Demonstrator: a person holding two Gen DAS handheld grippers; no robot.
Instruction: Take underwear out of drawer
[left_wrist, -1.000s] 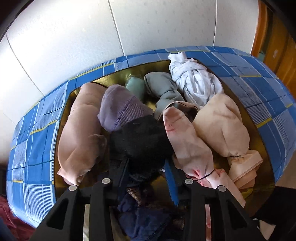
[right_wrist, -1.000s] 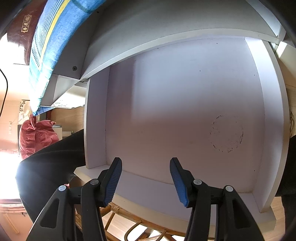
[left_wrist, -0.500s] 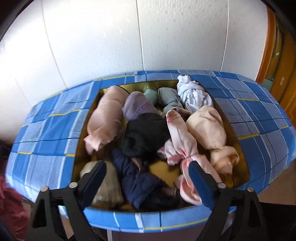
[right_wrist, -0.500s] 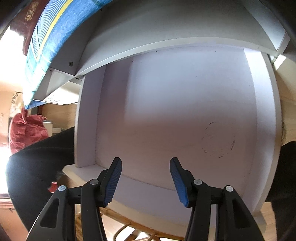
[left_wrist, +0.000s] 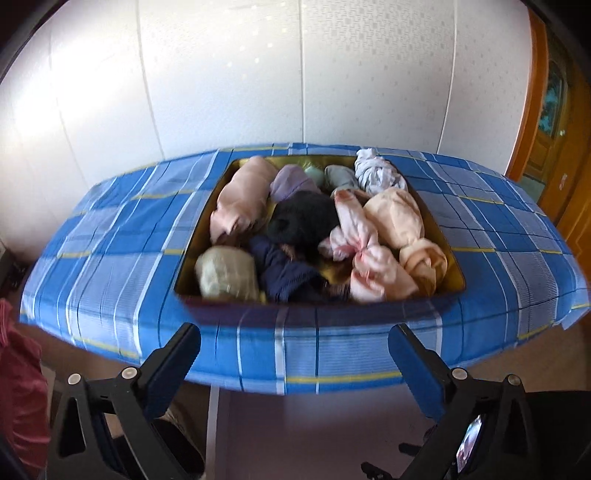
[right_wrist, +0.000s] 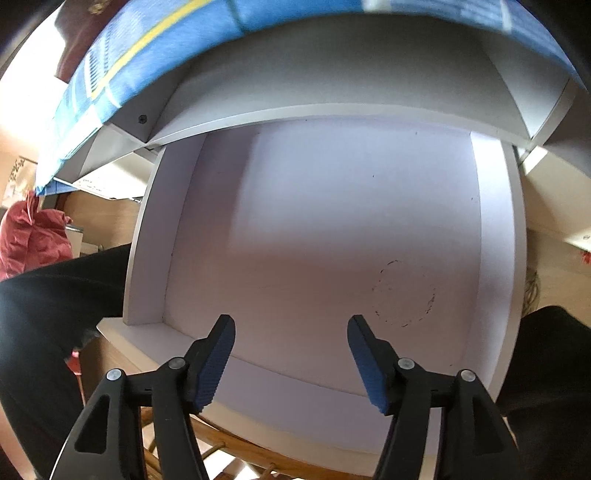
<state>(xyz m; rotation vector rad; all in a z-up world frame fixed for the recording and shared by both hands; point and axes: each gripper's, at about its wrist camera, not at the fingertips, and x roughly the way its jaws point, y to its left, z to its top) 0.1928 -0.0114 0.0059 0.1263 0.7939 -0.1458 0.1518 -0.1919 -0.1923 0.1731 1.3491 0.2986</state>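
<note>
- Left tongs (left_wrist: 295, 347) are opening wide, nothing between them, hanging just in front of the counter (left_wrist: 122, 236).
- Rolled underwear (left_wrist: 317, 229) fills a box (left_wrist: 192, 251) on the counter's blue checked cloth.
- Right tongs (right_wrist: 291, 347) are opening, empty, above the bare white drawer (right_wrist: 332, 229).

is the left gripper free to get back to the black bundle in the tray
Probably yes. The left gripper is empty, its jaws opening wide, and it points at the tray from the front. The black bundle lies on top of the pile, with nothing over it and only tablecloth between.
</note>
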